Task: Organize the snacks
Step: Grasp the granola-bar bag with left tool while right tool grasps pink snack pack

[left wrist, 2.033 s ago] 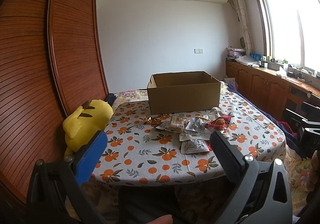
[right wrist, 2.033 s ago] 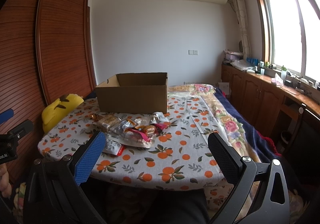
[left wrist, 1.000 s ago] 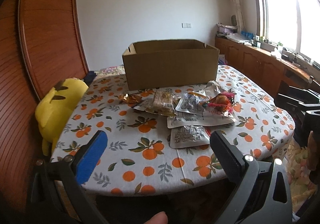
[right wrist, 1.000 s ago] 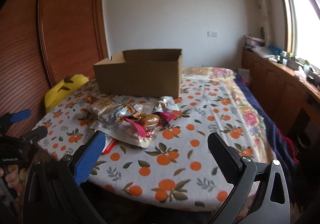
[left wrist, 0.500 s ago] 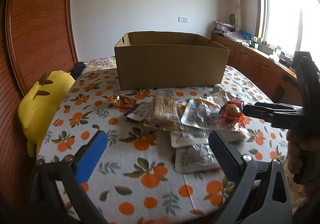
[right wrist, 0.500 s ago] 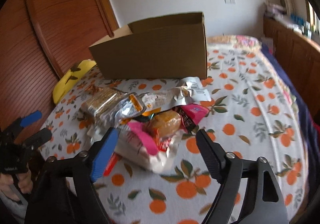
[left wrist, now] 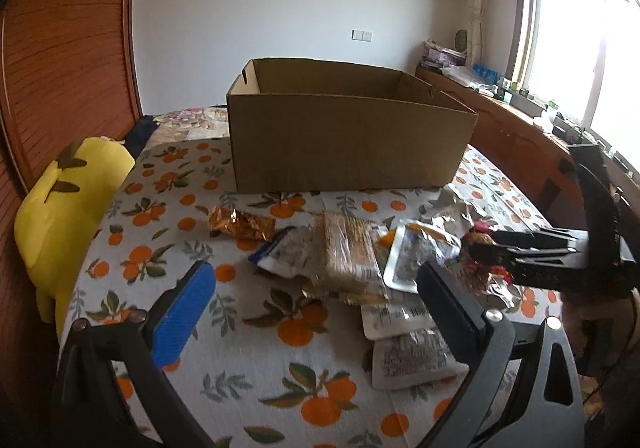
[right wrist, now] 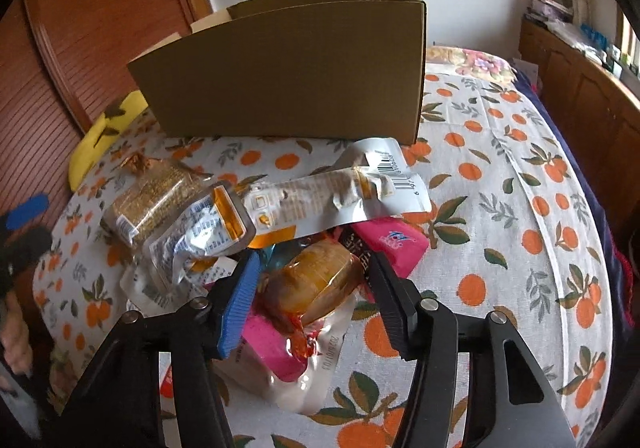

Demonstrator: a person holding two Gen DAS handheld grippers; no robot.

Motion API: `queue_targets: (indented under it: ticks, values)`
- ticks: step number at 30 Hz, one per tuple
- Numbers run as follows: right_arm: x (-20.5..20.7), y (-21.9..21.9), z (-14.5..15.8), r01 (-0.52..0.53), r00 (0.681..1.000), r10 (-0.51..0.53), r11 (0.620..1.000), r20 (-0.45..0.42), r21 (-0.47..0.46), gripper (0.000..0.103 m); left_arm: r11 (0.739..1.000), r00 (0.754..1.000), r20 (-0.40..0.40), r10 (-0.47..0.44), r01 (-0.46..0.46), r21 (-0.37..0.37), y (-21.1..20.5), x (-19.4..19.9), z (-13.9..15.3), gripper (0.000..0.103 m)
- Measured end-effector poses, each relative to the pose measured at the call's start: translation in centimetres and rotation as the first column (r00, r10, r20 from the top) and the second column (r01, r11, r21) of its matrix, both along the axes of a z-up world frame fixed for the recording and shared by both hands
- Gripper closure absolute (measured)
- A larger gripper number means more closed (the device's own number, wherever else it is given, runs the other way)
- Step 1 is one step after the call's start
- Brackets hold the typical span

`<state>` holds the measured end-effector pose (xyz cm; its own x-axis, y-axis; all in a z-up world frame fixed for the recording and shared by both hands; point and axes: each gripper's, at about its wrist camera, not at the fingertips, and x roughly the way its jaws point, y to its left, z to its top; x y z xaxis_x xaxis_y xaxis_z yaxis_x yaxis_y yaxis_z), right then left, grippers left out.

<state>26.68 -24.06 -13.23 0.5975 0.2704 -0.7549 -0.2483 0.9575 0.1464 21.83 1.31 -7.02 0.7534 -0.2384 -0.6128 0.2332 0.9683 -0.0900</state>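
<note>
Your right gripper (right wrist: 312, 288) jaws have been closing around the bun (right wrist: 316, 280) atop the snack pile, not yet clamped; left gripper (left wrist: 316, 288) jaws gape empty. The box (right wrist: 288, 63) waits behind.

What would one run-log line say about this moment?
right gripper: jaws closing around wrapped bun, grip unconfirmed | left gripper: open, empty | cardboard box: no snacks seen inside

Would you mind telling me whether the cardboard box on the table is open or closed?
Open. The cardboard box has no lid or flaps over its top, and its inner walls show; its floor is hidden, so contents cannot be told.
</note>
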Motion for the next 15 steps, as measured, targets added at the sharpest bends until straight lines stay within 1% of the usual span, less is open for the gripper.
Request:
queue_targets:
  ticks: [1, 5, 6, 7, 11, 12, 13, 15]
  values:
    - [0.0, -0.1, 0.0, -0.004, 1.0, 0.004, 1.0, -0.004, 0.0, 0.05, 1.0, 1.0, 0.003, -0.004, 0.004, 0.006, -0.2, 0.3, 0.1, 0.002]
    - [-0.3, -0.5, 0.1, -0.022, 1.0, 0.022, 1.0, -0.013, -0.016, 0.053, 0.999, 0.999, -0.003, -0.033, 0.033, 0.029, -0.9, 1.4, 0.2, 0.002]
    - [-0.4, -0.7, 0.1, -0.025, 1.0, 0.025, 1.0, -0.016, -0.019, 0.059, 0.998, 0.999, -0.011, -0.047, 0.048, 0.036, -1.2, 1.8, 0.1, 0.002]
    - [-0.4, -0.9, 0.0, -0.022, 1.0, 0.021, 0.999, -0.019, -0.026, 0.063, 0.998, 0.998, -0.015, -0.055, 0.055, 0.042, -1.4, 2.0, 0.1, 0.002]
    - [-0.6, -1.7, -0.1, -0.02, 1.0, 0.019, 0.999, -0.024, -0.038, 0.063, 0.995, 0.996, -0.054, -0.067, 0.071, 0.069, -2.2, 3.4, -0.5, 0.003]
    - [-0.6, -1.9, -0.2, -0.021, 1.0, 0.02, 0.999, -0.024, -0.036, 0.063, 0.994, 0.994, -0.071, -0.079, 0.084, 0.073, -2.5, 3.8, -0.6, 0.004]
    - [-0.7, -2.1, -0.2, -0.02, 1.0, 0.019, 0.999, -0.023, -0.037, 0.064, 0.993, 0.993, -0.078, -0.088, 0.093, 0.074, -2.6, 4.1, -0.6, 0.009]
    - [-0.9, -2.3, -0.1, -0.02, 1.0, 0.02, 0.999, -0.014, -0.044, 0.063, 0.99, 0.989, -0.108, -0.104, 0.114, 0.085, -3.1, 5.0, -1.0, 0.01]
